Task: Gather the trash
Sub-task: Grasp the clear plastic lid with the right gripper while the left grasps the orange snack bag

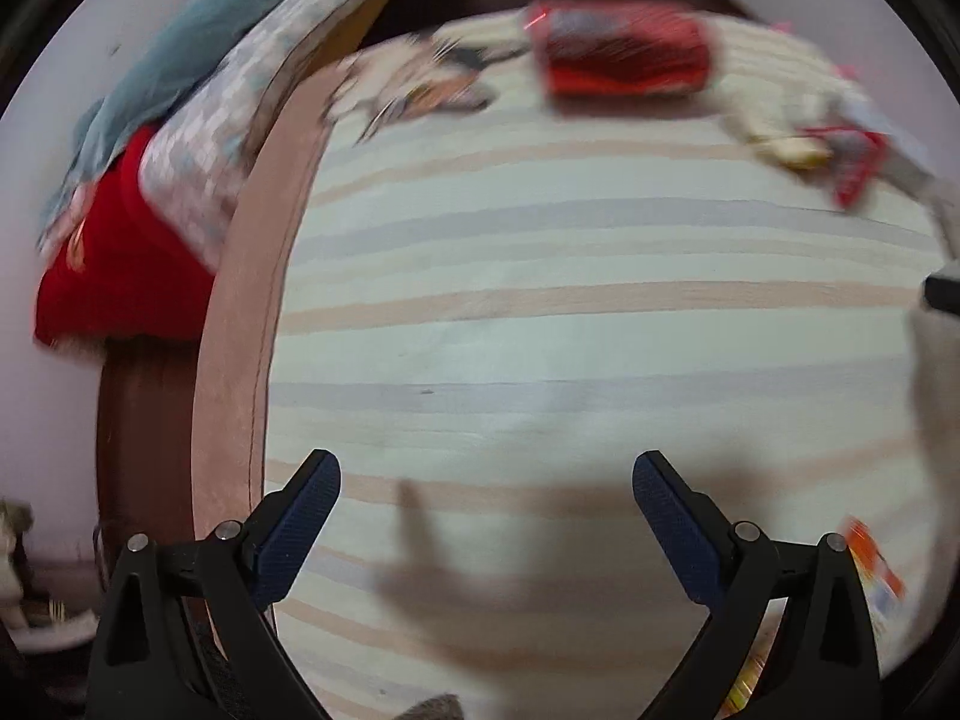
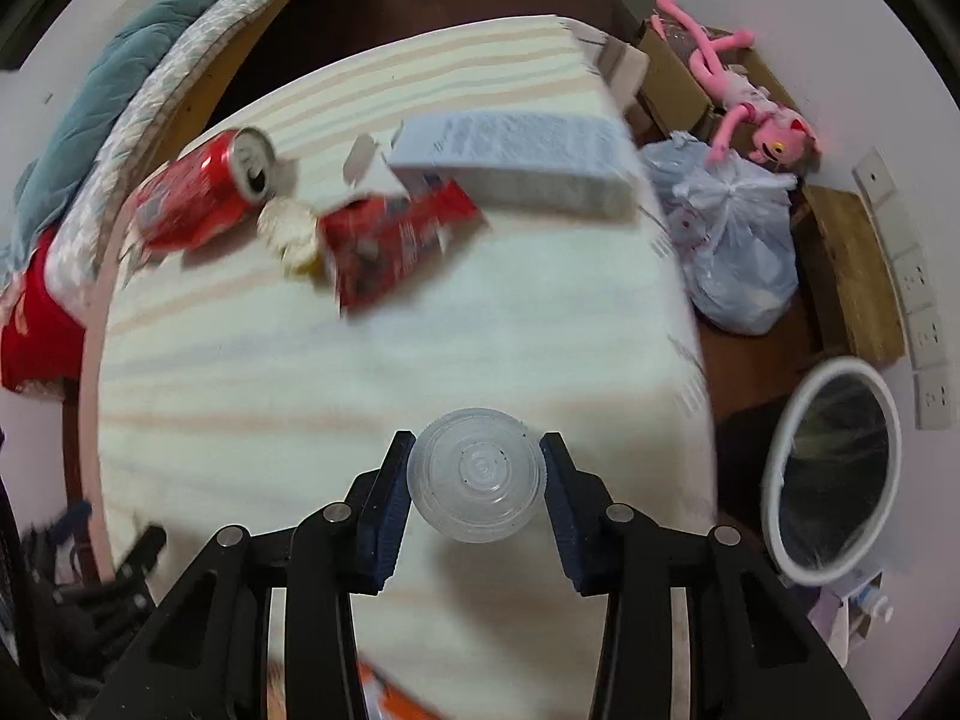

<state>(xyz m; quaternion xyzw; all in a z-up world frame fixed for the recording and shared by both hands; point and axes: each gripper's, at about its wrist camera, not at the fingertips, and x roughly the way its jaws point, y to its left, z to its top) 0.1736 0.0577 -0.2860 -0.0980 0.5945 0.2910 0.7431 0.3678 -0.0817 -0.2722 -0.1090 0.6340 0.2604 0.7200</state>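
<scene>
1. Currently the right gripper (image 2: 477, 480) clamps a clear cup (image 2: 477, 483) by its sides, base outward, for carrying
2. Left gripper (image 1: 486, 498) spread wide, empty, ready
3. Can (image 2: 201, 189), wrapper (image 2: 390, 240), box (image 2: 516, 159) lie at 11–12 o'clock on the cloth (image 2: 360, 372)

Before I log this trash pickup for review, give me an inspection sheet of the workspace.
Surface: striped cloth over the table.
Job's things: red can on its side; red wrapper, crumpled ball and white carton close together.
Clutter: nothing seen beyond the trash.
Grippers: left gripper open, empty; right gripper shut on a clear plastic cup.
Cables: nothing seen.
Surroundings: tied plastic bag, pink plush toy, round bin, bedding.
</scene>
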